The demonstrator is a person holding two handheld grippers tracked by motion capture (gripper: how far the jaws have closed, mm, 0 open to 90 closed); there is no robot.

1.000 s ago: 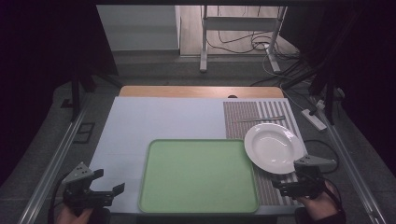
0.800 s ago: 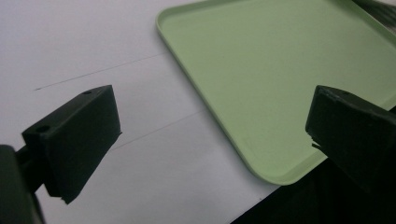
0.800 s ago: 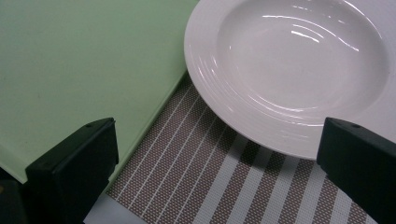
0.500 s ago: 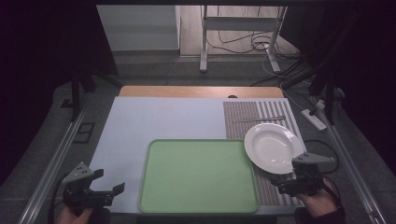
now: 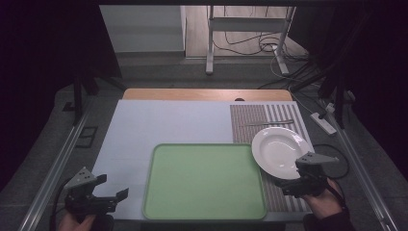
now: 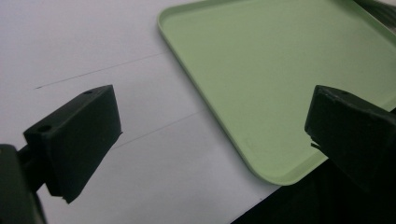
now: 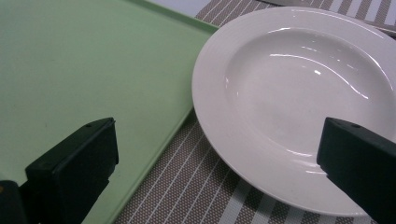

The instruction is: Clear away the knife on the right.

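Two claws catalogued, one view after another.

High view. Left claw [image 5: 111, 198] rested at the worktop's [image 5: 168, 122] near left corner, jaws spread wide and empty, well apart from the white plate [image 5: 281, 151] and just beside the left edge of the green tray [image 5: 204, 180]; judged parked there to leave the tray free. Right claw [image 5: 288, 185] stood at the near right edge, jaws wide, nothing gripped, pointed at the plate's near rim. Plate lay on the striped placemat [image 5: 267, 118] along the right side of the worktop, its left rim touching or just overlapping the tray's right edge; which, could not be told. Fork-like utensil [image 5: 267, 123] lay on the mat beyond the plate, toward the far edge. Tray sat empty at the near centre, judged the likely destination for the plate.

Left gripper view. Left claw [image 6: 210, 135] wide open over bare worktop [image 6: 93, 46]; tray's near left corner [image 6: 261, 70] lay between the jaws, untouched.

Right gripper view. Right claw [image 7: 215, 168] wide open, one jaw over the tray [image 7: 84, 65], the other over the plate's [image 7: 299, 88] near rim; placemat [image 7: 187, 186] visible between. Spread judged set to take the rim; no contact seen.

Change from the earlier frames: right claw had crept slightly toward the plate's rim. Left claw, plate, tray and utensil were unchanged in place.
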